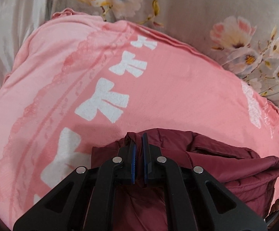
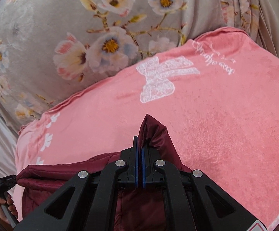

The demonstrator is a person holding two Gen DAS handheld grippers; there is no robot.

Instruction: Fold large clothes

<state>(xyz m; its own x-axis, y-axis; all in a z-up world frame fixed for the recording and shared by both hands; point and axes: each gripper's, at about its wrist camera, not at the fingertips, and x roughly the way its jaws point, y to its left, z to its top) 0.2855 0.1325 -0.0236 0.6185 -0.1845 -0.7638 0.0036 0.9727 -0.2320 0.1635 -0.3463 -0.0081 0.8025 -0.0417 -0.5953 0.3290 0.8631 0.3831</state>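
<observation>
Black linkage arms fill the bottom of both wrist views, and each pair of blue-padded jaws is clamped together on a pinch of a dark maroon quilted jacket (image 1: 235,165). From the left wrist view, the left gripper (image 1: 138,140) grips a raised fold at the garment's edge, with the rest of the shiny padded fabric bunched beneath and to the right of it. From the right wrist view, the right gripper (image 2: 139,144) holds a corner of the same jacket that stands up in a peak just past its fingertips, while the body of the garment sags to the left. The jacket hangs just above a pink plush blanket printed with white bows (image 1: 158,88), which is spread over a grey bedcover patterned with pale flowers (image 2: 48,44). At the lower left edge of the right wrist view, a person's hand (image 2: 4,204) grasps the handle of the other gripper beside the blanket's edge.
</observation>
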